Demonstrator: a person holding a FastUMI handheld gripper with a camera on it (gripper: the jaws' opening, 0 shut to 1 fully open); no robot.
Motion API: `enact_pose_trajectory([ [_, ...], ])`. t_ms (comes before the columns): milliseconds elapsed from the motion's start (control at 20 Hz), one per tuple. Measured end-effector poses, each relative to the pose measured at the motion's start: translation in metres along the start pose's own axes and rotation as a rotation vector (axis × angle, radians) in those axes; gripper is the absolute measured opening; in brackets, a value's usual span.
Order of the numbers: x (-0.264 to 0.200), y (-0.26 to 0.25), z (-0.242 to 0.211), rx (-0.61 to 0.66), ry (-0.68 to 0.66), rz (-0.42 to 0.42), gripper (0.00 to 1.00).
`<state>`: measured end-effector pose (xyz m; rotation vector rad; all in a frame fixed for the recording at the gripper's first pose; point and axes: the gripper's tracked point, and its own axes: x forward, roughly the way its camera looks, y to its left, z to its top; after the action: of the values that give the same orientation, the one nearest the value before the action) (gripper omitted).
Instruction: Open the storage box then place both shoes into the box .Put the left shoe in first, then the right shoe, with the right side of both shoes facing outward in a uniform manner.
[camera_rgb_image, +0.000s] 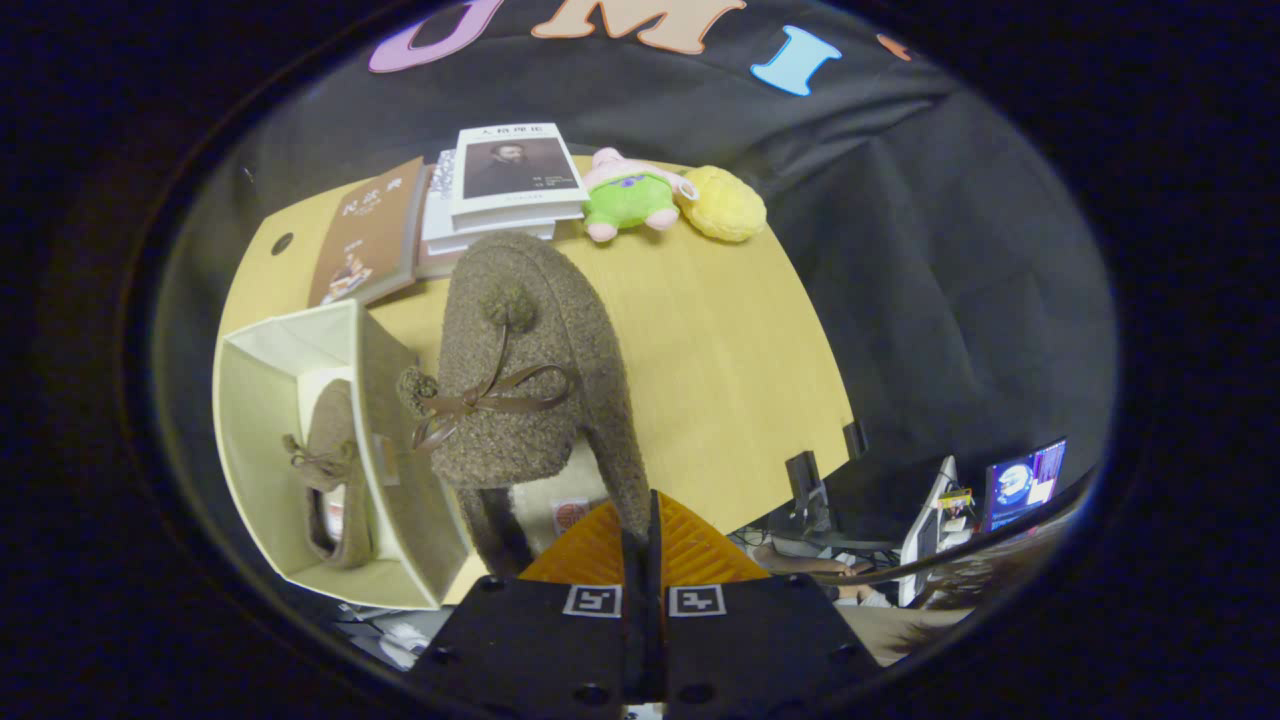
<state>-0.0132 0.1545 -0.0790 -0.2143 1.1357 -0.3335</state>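
A brown fuzzy shoe (530, 370) with pom-poms and a ribbon bow hangs lifted above the wooden table (720, 360), toe pointing away. My gripper (648, 530) is shut on the shoe's heel rim, with both fingers pressed together on it. To the left of the held shoe stands the open beige storage box (390, 440). A second matching brown shoe (335, 470) lies inside the box, bow showing, toe away from me.
Several books (515, 175) lie stacked beyond the shoe at the table's far side, a brown book (365, 235) beside them. A pink-and-green plush toy (630, 195) and a yellow plush (725, 205) sit to their right. A lit screen (1025, 485) glows past the table's right edge.
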Motion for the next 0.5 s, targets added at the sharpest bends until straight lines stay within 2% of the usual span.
enact_pose_trajectory([
  [250, -0.049, 0.077, -0.003, -0.061, -0.045, 0.083, 0.03],
  [500, -0.063, 0.144, -0.022, -0.136, -0.052, 0.122, 0.03],
])
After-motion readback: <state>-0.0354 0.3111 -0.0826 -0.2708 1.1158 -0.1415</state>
